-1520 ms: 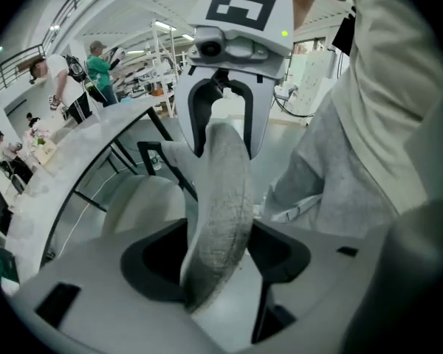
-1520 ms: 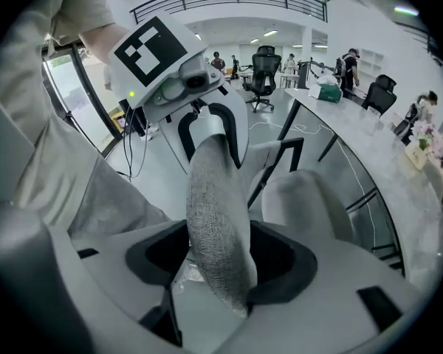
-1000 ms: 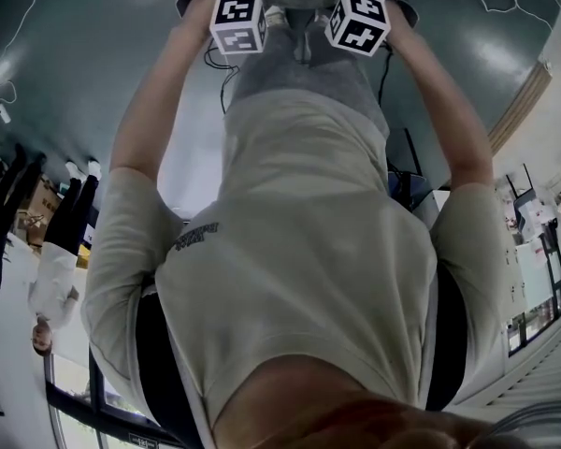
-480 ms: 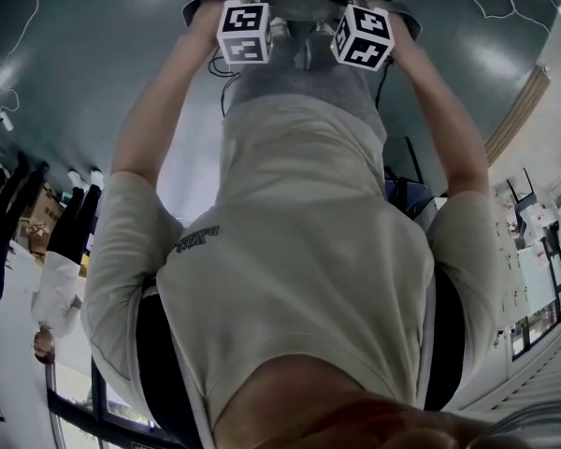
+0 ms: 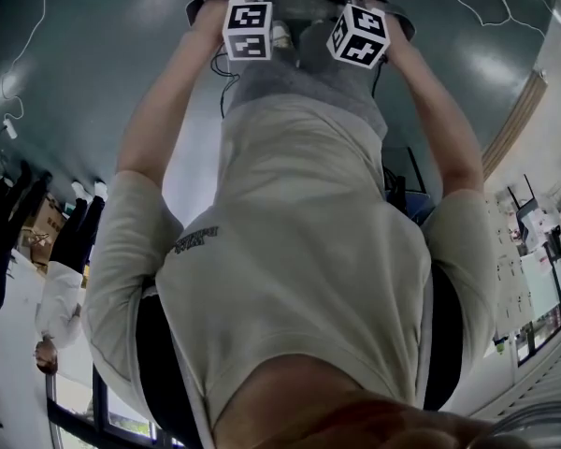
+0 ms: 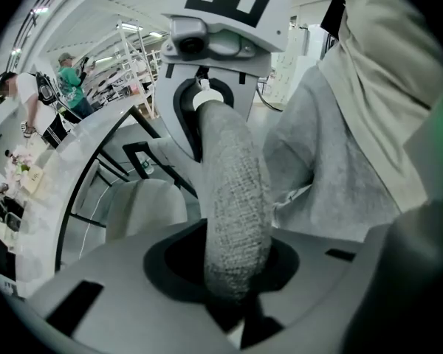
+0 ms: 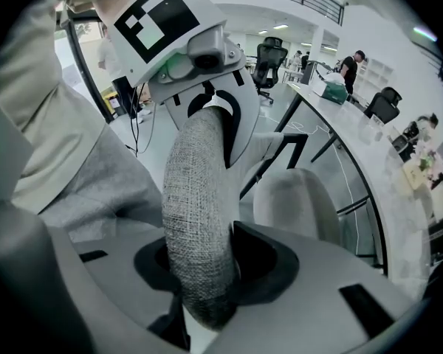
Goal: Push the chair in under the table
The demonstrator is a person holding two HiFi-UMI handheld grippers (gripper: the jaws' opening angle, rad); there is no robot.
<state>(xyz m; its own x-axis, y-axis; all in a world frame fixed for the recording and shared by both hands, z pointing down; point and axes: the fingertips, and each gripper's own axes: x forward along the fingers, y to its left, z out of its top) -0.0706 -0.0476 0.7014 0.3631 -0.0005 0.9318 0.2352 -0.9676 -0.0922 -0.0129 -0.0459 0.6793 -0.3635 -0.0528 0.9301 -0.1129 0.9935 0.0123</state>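
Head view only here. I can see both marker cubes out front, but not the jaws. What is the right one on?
Observer: The right hand-held gripper is clamped on the fabric-covered top rim of the chair back.
Operator: And the left?
Observer: The left hand-held gripper has its jaws closing, with the same rim between them.
Operator: Any table ahead?
Observer: Yes. In the right gripper view, a long white table on black legs runs beyond the chair back.
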